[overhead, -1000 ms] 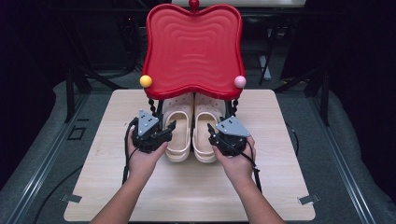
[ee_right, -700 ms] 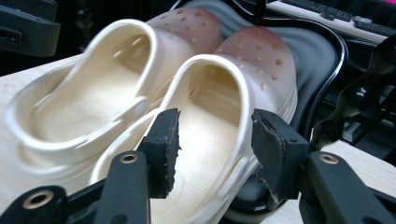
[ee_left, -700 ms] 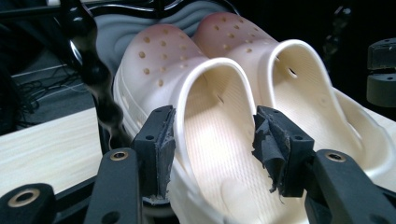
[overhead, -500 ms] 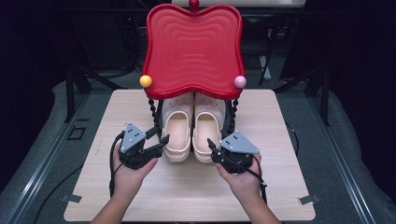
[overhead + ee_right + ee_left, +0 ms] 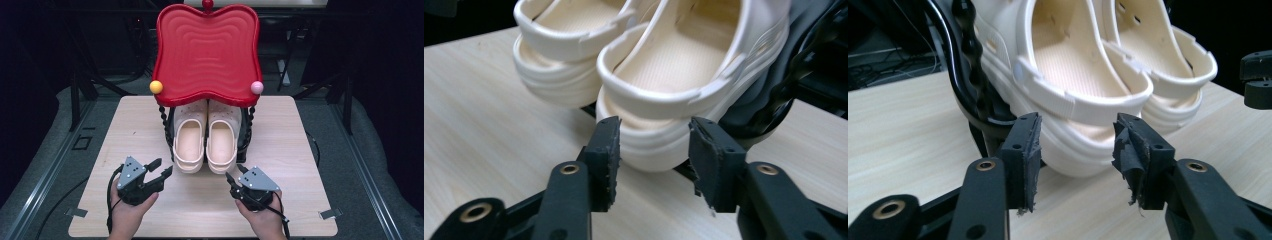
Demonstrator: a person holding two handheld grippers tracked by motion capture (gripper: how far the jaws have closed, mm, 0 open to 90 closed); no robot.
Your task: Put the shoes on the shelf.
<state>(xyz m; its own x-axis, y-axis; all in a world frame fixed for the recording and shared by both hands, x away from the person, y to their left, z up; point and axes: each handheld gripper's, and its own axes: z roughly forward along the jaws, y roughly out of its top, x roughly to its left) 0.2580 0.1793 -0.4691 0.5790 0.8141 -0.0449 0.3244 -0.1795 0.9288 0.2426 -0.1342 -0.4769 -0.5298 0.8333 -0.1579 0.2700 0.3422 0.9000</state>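
Clogs: pair of cream rubber clogs (image 5: 206, 141), side by side, heels toward the person, tilted on the rack.
Rack: black beaded metal rack (image 5: 164, 125) at mid-bench; a red wavy plastic tray (image 5: 207, 52) tops it, above the clogs' toes.
Bench: pale wood-grain bench (image 5: 310, 150).
Left gripper (image 5: 159, 170): near the left clog's heel, not touching; fingers (image 5: 1023, 155) spread, empty.
Right gripper (image 5: 235, 175): near the right clog's heel, apart; fingers (image 5: 606, 160) spread, empty.

High view overhead; gripper views close, sharing clogs (image 5: 1083, 95).
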